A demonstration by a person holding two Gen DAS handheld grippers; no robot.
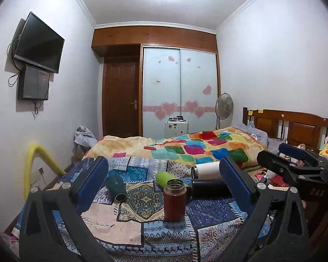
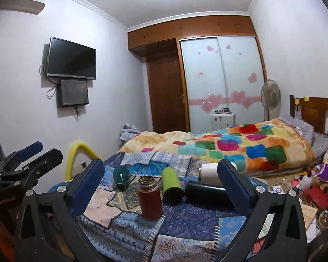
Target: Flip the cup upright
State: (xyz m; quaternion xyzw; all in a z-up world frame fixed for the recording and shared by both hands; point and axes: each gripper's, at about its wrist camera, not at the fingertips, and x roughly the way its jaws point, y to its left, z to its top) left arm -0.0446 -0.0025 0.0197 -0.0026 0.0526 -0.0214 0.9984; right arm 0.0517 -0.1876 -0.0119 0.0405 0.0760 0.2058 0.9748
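One flask upright, four cups still down.
Both grippers — left gripper [image 1: 164,179], right gripper [image 2: 161,181] — hovered with jaws apart and empty; the red flask [image 1: 174,199] stood upright on the patchwork cloth [image 1: 111,222], apparently finished.

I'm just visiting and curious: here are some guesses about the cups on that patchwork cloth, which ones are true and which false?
1. The red flask stands upright with its mouth open. True.
2. The lime green cup stands upright. False: it lies on its side.
3. The left gripper is clamped on the red flask. False: its jaws are wide open and hold nothing.
4. The black cup and the white cup both lie on their sides. True.
5. The right gripper is open and empty. True.
6. The dark teal cup sits right of the white cup. False: it lies at the left end.
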